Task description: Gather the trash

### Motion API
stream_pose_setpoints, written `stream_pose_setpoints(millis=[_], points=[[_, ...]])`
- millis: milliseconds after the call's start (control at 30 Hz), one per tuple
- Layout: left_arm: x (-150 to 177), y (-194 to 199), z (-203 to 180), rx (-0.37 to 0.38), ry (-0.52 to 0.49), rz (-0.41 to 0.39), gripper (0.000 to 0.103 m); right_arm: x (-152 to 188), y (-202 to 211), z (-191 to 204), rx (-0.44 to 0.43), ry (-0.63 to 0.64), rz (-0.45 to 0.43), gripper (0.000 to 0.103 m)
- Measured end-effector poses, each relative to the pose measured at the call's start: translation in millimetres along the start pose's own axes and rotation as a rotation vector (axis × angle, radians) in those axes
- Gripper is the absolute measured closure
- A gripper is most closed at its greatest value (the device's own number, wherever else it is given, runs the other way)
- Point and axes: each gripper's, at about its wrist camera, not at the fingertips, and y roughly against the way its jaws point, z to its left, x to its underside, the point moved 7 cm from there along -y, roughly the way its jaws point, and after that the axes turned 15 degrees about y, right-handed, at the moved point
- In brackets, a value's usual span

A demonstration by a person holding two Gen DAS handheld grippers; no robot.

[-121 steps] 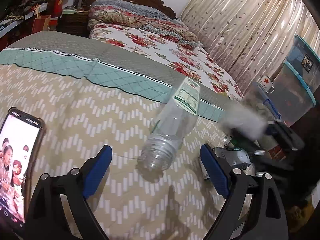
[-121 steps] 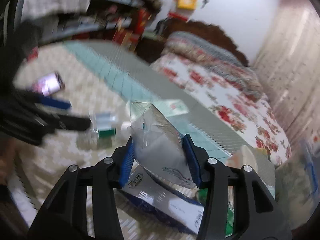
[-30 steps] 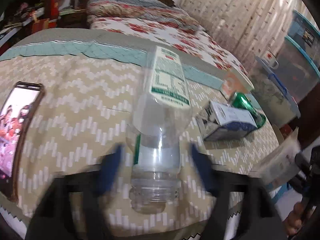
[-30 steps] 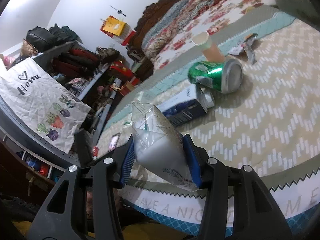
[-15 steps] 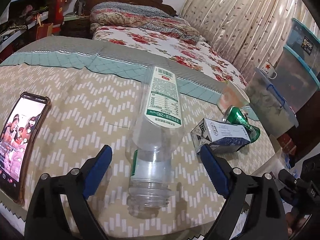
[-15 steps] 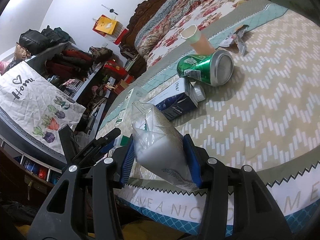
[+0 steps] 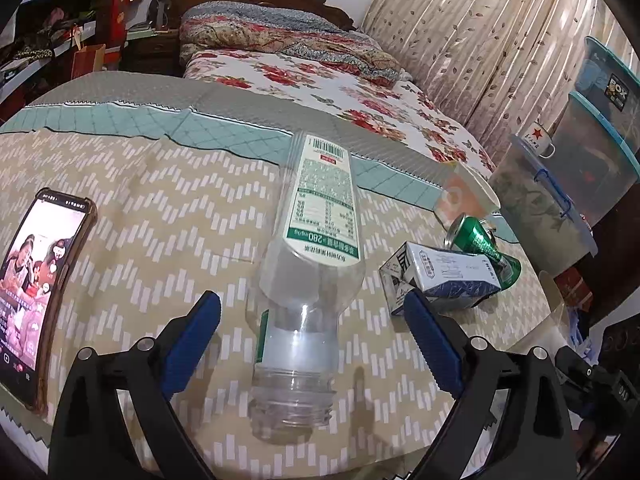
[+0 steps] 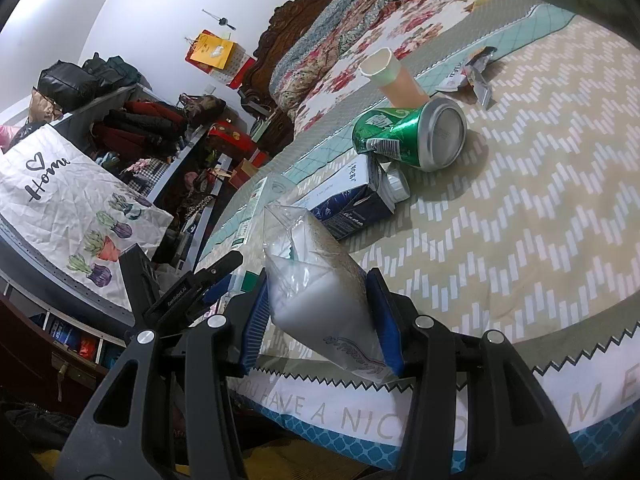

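Note:
A clear empty plastic bottle with a green-and-white label lies on the zigzag tablecloth, mouth toward me. My left gripper straddles its neck; the jaws are opening and the blue pads stand clear of the bottle on both sides. My right gripper is shut on a clear plastic bag, held at the table's near edge. A green can, a blue-white carton, a paper cup and a foil wrapper lie on the table.
A phone with a lit screen lies at the table's left edge. Stacked plastic storage bins stand at the right. A bed with a floral cover is behind the table, and cluttered shelves stand beyond it.
The left gripper's pads have spread away from the bottle, which now lies free on the cloth. The right gripper has kept its hold on the bag with little movement.

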Motion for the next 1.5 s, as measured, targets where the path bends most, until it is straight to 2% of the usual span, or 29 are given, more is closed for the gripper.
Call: stream_pose_setpoints(millis=[133,233,400,600,633,667,700,767,900,1000,1100,1167,1333,1400,1500], points=[[-13.9,6.1,8.7,0.003,0.046,-0.030,0.009,-6.2,10.6,2.0,-0.079,-0.038,-0.052,0.053],[-24.1,7.6,11.2,0.001,0.064,-0.044,0.009,-10.6,18.4,4.4,-0.062,-0.018,-0.084,0.053],[-28.8,-10.8,-0.3,-0.030,0.001,-0.016,0.009,-5.3,18.1,-6.7,-0.045,-0.049,-0.069,0.053],[-27.7,-42.7,-7.3,-0.111,-0.059,0.028,0.010,-4.2,23.5,-22.5,-0.039,-0.079,-0.072,0.053],[-26.4,-45.9,-6.5,-0.120,-0.064,0.035,0.012,-4.1,24.0,-24.0,-0.039,-0.082,-0.072,0.053],[-24.6,-48.3,-4.6,-0.124,-0.064,0.040,0.032,-4.4,24.2,-25.3,-0.040,-0.083,-0.073,0.053],[-22.1,-49.7,-3.1,-0.108,-0.060,0.054,0.043,-5.0,25.0,-25.6,-0.041,-0.081,-0.074,0.053],[-21.7,-44.8,2.5,-0.109,-0.033,0.042,0.044,-9.3,28.1,-26.3,-0.042,-0.069,-0.084,0.053],[-28.4,-12.1,-7.0,-0.033,-0.002,-0.020,0.044,-23.3,42.1,-33.1,-0.046,-0.055,-0.144,0.053],[-27.8,16.3,-47.6,0.080,-0.045,-0.053,0.043,-30.1,55.2,-45.6,-0.041,-0.067,-0.184,0.053],[-14.5,24.2,-100.8,0.185,-0.130,-0.028,0.043,-34.5,74.1,-63.4,-0.020,-0.086,-0.235,0.053],[5.9,17.1,-151.2,0.277,-0.203,0.042,0.043,-36.2,90.1,-76.3,0.006,-0.093,-0.271,0.053],[64.6,-19.2,-260.6,0.443,-0.337,0.252,0.043,-42.3,159.9,-126.5,0.172,-0.107,-0.405,0.053],[87.4,-36.3,-304.4,0.483,-0.395,0.311,0.043,-44.6,189.0,-149.7,0.228,-0.132,-0.460,0.053],[121.1,-71.2,-371.4,0.556,-0.430,0.444,0.043,-51.5,237.2,-194.1,0.329,-0.178,-0.551,0.053]])
